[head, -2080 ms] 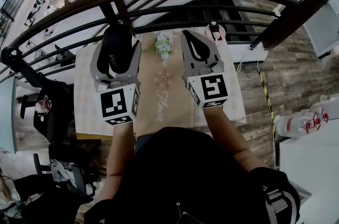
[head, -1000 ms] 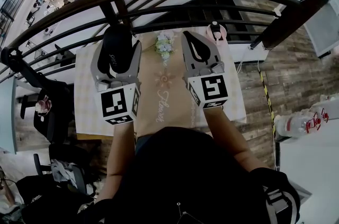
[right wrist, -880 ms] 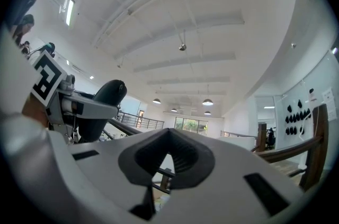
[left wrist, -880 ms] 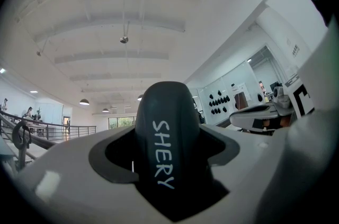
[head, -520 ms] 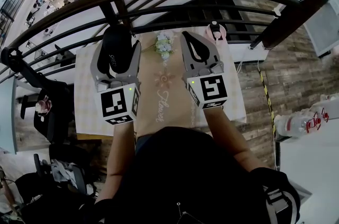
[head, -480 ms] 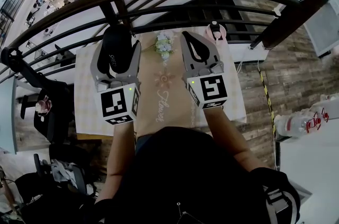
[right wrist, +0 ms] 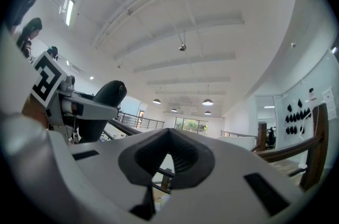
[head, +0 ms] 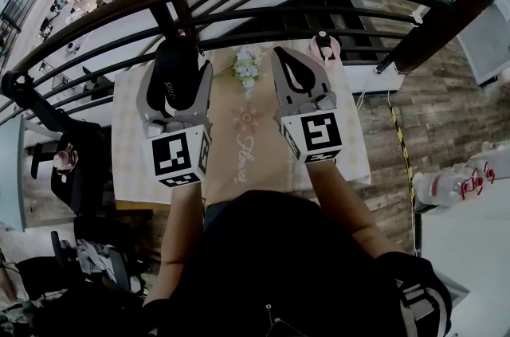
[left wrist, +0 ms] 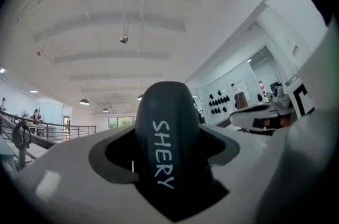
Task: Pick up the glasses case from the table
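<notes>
Nothing has shifted since the earlier frames. Head view: the left gripper [head: 178,84] at 10 o'clock clamps the glasses case [head: 175,56] above the table [head: 127,144]. The right gripper [head: 288,63] at 1 o'clock is pinched together. Left gripper view: the case [left wrist: 164,143] stands upright, taken across its narrow middle; it is probably light, rigid and smooth. Right gripper view: the jaws meet on nothing.

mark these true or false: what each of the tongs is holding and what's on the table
1. The left tongs grip a dark glasses case lettered SHERY. True.
2. The right tongs hold flowers. False: they are shut on nothing.
3. A flower bunch sits on the table. True.
4. The case lies flat on the table. False: it is held between the left tongs, which point toward the ceiling.
</notes>
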`<action>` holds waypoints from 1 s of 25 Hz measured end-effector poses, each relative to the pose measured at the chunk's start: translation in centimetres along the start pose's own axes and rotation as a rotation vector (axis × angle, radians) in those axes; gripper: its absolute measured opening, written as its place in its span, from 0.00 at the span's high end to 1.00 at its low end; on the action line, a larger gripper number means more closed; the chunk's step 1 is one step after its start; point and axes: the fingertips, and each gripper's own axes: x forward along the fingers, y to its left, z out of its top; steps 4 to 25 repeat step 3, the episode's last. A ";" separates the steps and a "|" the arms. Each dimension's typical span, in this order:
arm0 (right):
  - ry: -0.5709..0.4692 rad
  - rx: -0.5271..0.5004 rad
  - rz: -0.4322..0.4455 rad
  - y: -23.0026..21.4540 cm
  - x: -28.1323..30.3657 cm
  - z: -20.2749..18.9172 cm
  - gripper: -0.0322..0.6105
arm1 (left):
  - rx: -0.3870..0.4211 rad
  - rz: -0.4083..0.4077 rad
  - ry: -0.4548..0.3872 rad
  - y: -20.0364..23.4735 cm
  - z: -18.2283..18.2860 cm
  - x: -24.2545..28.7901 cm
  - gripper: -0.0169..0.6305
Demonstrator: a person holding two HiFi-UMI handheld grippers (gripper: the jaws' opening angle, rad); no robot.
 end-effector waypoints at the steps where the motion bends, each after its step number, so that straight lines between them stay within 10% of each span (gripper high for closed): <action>1: 0.000 0.000 0.000 0.0 0.0 0.0 0.94 | 0.000 0.000 -0.001 0.0 0.1 0.0 0.42; 25: 0.001 -0.001 0.001 -0.1 0.0 0.1 0.94 | 0.001 0.000 -0.001 0.0 0.2 0.0 0.42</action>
